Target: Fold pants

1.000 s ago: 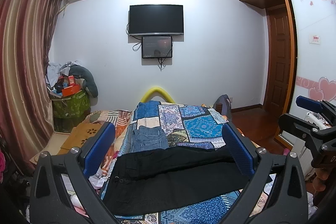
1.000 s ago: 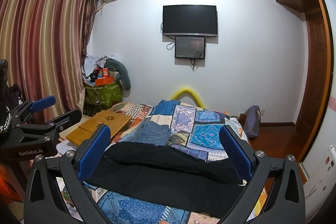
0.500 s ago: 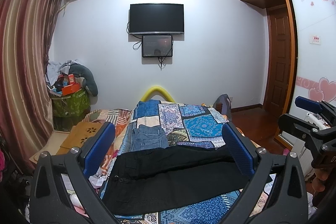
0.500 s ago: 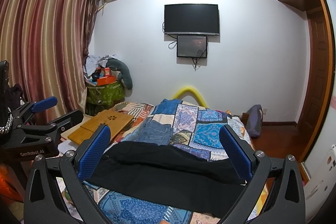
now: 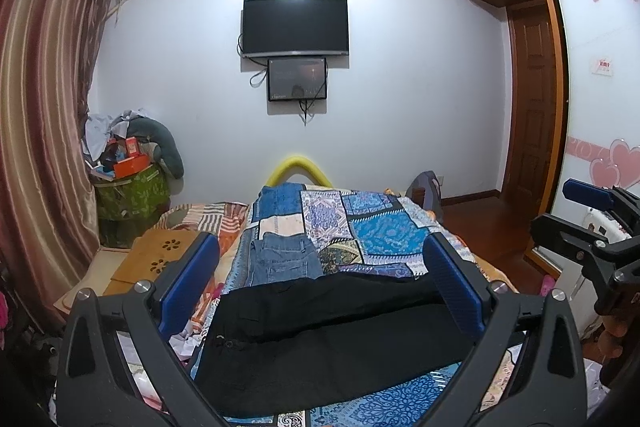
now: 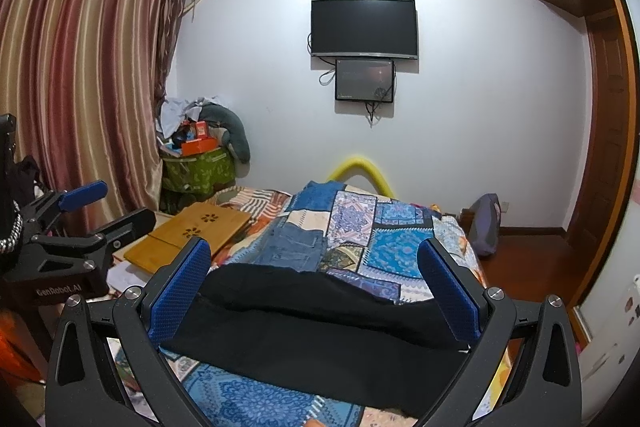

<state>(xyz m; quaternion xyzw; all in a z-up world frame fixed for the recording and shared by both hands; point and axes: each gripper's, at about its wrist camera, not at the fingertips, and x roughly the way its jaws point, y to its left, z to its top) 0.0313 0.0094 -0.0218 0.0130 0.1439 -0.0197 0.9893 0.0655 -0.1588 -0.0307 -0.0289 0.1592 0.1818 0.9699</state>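
jeans beyond black pants; wooden lap desk crowds bed's left edge.

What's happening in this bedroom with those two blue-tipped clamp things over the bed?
A person holds a gripper in each hand above black pants laid flat across the patchwork bedspread. The left gripper and right gripper are both open and hold nothing. The pants are not yet folded. A pair of folded jeans lies just beyond them.

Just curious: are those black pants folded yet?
Partly: the black pants lie flat across the quilt, legs apparently doubled lengthwise.
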